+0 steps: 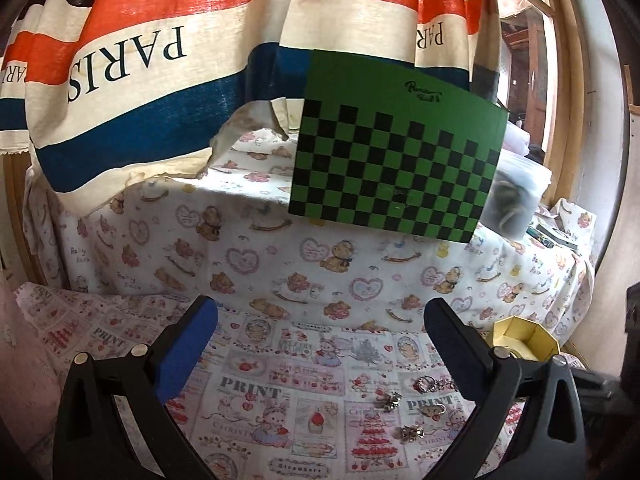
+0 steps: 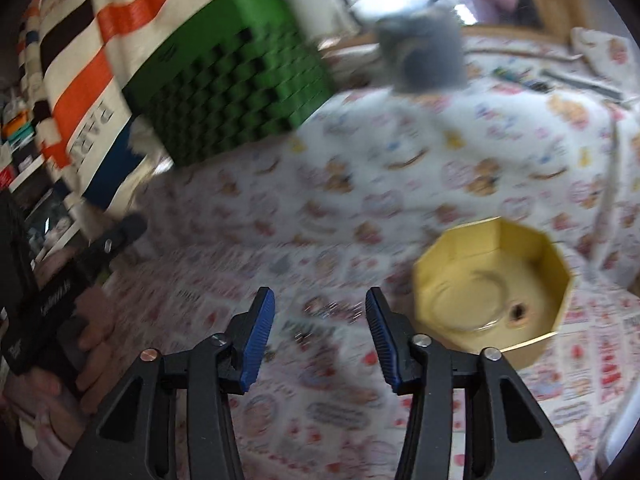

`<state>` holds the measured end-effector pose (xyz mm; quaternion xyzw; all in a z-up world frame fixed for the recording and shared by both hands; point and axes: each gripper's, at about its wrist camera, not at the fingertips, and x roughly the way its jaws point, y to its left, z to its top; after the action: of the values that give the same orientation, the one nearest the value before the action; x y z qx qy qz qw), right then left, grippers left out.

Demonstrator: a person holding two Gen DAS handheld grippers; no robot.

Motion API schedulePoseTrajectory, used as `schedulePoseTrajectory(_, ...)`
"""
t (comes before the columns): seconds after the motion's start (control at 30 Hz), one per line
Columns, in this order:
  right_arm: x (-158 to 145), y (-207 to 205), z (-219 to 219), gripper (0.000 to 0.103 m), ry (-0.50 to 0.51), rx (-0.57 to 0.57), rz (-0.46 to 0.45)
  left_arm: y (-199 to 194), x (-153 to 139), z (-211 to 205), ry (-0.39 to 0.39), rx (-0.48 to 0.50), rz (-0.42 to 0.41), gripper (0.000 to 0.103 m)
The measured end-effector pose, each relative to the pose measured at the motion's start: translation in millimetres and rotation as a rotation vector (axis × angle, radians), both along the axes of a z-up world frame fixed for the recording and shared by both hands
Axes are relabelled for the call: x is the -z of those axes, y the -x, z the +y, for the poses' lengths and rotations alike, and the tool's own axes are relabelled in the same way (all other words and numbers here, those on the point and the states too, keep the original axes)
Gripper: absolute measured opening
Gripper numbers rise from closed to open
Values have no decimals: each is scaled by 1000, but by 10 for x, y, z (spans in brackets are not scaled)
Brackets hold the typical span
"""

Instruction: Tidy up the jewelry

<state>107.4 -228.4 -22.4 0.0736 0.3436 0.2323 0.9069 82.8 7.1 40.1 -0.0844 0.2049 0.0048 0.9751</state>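
Several small jewelry pieces lie on the printed cloth: a silver cluster (image 1: 387,400), a bear-shaped piece (image 1: 434,410), another cluster (image 1: 412,433) and rings (image 1: 430,384). My left gripper (image 1: 320,312) is open wide, above and to the left of them, with nothing between its blue pads. A yellow octagonal box (image 1: 516,330) stands open at the right. In the blurred right wrist view my right gripper (image 2: 320,304) is open over smeared jewelry (image 2: 320,309) on the cloth, its pads touching nothing. The gold box (image 2: 452,264) is to its right, with one small piece (image 2: 519,312) inside.
A green-and-black checkered board (image 1: 394,160) leans on a raised surface draped in teddy-bear cloth (image 1: 240,256). A striped PARIS fabric (image 1: 132,60) hangs behind. A grey lidded container (image 1: 516,196) stands at the right. A person's hand (image 2: 94,340) holds the left gripper's body (image 2: 116,236).
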Motion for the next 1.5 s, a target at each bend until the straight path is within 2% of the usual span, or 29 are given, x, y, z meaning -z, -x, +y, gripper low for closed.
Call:
schedulePoseTrajectory(0.07, 78, -25, 154, 37, 33, -19, 14, -6, 2, 26, 11, -8, 4, 102)
schedulePoseTrajectory(0.23, 262, -142, 440, 21, 81, -34, 57, -82, 62, 109, 56, -22, 47, 102)
schedulePoseTrajectory(0.3, 318, -179, 507, 19, 111, -29, 68, -107, 93, 132, 66, -29, 61, 102)
schedulePoseTrajectory(0.43, 403, -214, 611, 13, 181, -21, 61, -137, 117, 133, 64, -25, 74, 102)
schedulePoseTrajectory(0.57, 503, -250, 674, 5, 205, -28, 81, -151, 129, 85, 48, -11, 80, 102)
schedulePoseTrajectory(0.8, 465, -199, 581, 2, 169, -28, 78, -182, 180, 39, 19, -10, 92, 102)
schedulePoseTrajectory(1.13, 117, -11, 181, 2, 67, 22, -1, -211, 217, 12, 2, -5, 100, 102)
schedulePoseTrajectory(1.27, 10, 3, 21, 2, 17, 53, -12, -250, 244, -1, 21, 26, 119, 102)
schedulePoseTrajectory(1.37, -32, -3, -53, 2, 0, 71, -10, -332, 233, -75, 27, 140, 139, 92)
schedulePoseTrajectory(1.5, -19, -17, -111, 2, -6, 85, -1, -445, 312, -169, 41, 226, 212, 74)
